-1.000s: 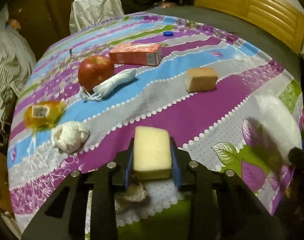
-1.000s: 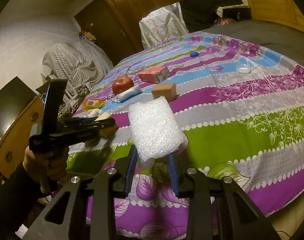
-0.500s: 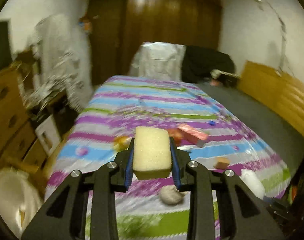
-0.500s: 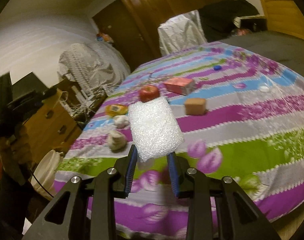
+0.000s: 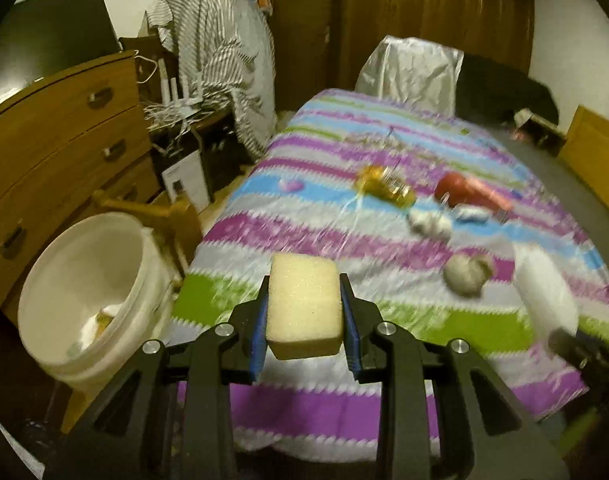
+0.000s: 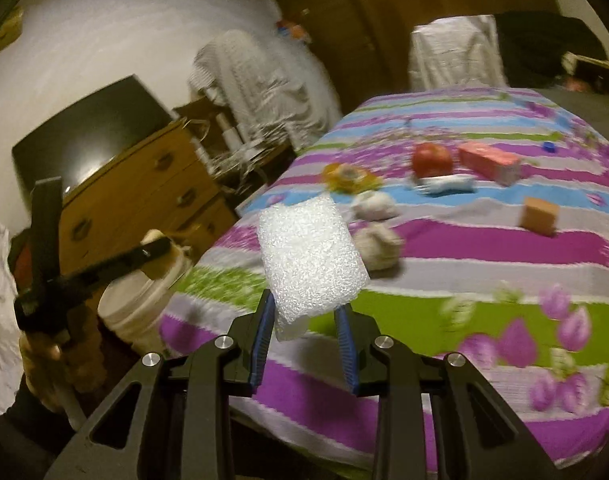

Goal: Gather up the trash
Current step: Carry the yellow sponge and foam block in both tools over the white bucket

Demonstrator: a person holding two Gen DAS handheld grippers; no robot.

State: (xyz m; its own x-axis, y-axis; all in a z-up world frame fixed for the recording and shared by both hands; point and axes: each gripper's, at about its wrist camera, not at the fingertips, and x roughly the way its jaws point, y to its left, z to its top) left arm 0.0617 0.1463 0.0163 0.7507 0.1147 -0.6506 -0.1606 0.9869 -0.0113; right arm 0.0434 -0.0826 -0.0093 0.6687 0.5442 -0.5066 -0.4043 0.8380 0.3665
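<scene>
Now both hands are swinging away from the middle of the bed (image 5: pixel 384 408) toward its near left corner, where the white bucket (image 5: pixel 80 280) is coming into the left wrist view on the floor just beside the bed; a second ago that camera was looking down at the bedspread only. The left gripper (image 5: pixel 304 304) is clamping narrowly on the yellow sponge (image 5: pixel 302 304), the pads pressing both its sides, and the right gripper (image 6: pixel 304 312) is pinching the lower end of the white foam wrap (image 6: pixel 310 256), which is sticking up above the jaws. Seen from the right wrist, the sponge is already hanging close over the bucket rim. Both pieces are therefore off the bed and, I judge, nearly ready for dropping. Two crumpled paper balls (image 6: pixel 378 248), a yellow wrapper (image 6: pixel 350 176) and other items are still lying on the bedspread, so collecting is far from finished.
</scene>
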